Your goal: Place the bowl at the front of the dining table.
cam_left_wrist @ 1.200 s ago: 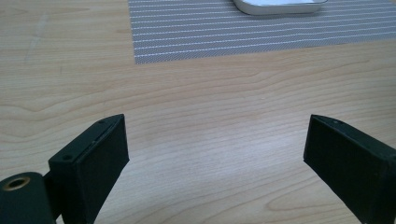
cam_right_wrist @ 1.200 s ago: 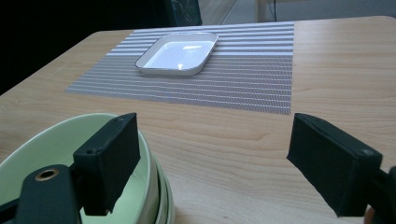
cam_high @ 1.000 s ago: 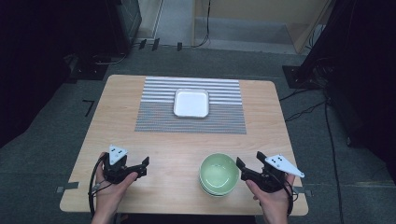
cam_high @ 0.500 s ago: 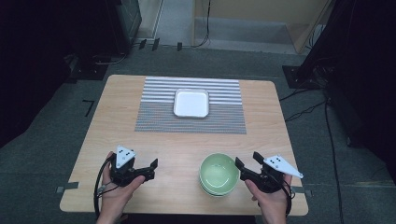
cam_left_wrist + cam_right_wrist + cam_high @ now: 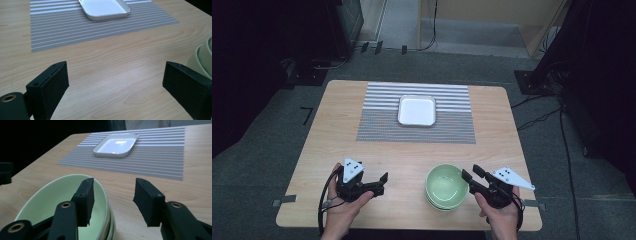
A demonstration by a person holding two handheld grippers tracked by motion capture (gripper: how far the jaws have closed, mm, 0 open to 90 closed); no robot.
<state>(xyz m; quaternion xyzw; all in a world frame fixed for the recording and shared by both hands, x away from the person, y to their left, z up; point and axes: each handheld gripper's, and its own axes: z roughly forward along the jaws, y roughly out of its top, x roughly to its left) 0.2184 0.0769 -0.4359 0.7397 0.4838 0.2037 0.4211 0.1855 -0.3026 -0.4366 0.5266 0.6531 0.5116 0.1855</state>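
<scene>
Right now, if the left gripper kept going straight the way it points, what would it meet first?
Probably the stacked pale green bowls. In the high view the open left gripper aims right, across bare wooden table, toward them. In its own view they sit at the right edge, so it might only graze them.

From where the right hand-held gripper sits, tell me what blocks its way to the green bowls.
Nothing visible does. The right hand-held gripper is open at the rim of the green bowls, one jaw over the inside and one outside the rim.
</scene>
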